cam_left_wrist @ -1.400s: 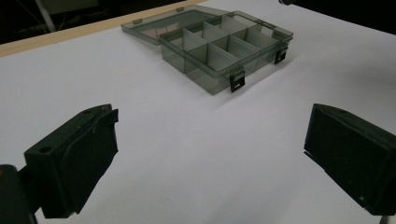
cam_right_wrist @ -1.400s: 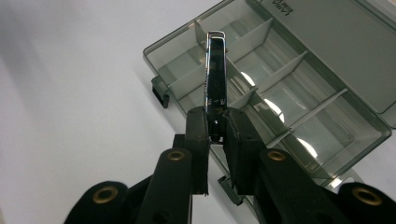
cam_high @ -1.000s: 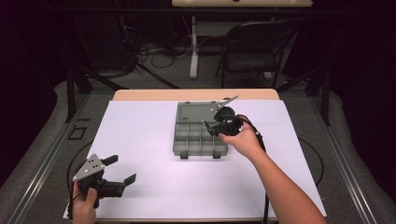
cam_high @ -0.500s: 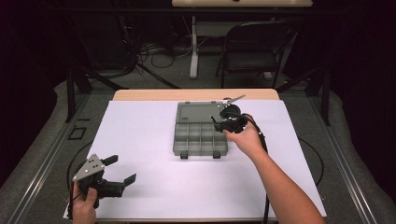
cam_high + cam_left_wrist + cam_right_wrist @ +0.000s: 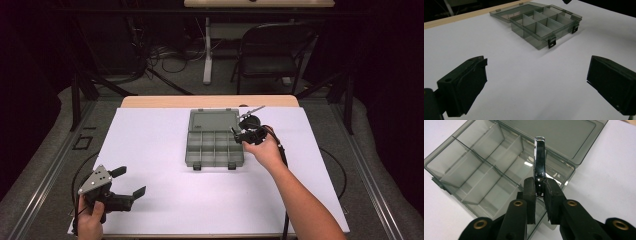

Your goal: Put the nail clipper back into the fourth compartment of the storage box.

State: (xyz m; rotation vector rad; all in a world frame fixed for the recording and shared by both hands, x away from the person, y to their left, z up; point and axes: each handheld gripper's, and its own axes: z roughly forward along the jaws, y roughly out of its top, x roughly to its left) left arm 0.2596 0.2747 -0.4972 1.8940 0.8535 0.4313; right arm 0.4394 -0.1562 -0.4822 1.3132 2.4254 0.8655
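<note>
left hand-held gripper [image 5: 127, 183] near table [image 5: 165, 200] front-left corner, jaws wide apart, holding nothing, well apart from box | right hand-held gripper [image 5: 539, 191] clamped on metal clip [image 5: 540, 160], long axis pointing away over organizer box [image 5: 474, 167] | we judge box's right-side compartments directly below, right hand nearer

The smoky, see-through plastic organiser box [image 5: 499, 162] looks smooth and glossy, the clip [image 5: 540, 160] in the matt black rubbery pads [image 5: 530, 195] is shiny polished metal, and the table's [image 5: 165, 102] pale wood edge shows past a matt white paper-like sheet [image 5: 160, 150].
</note>
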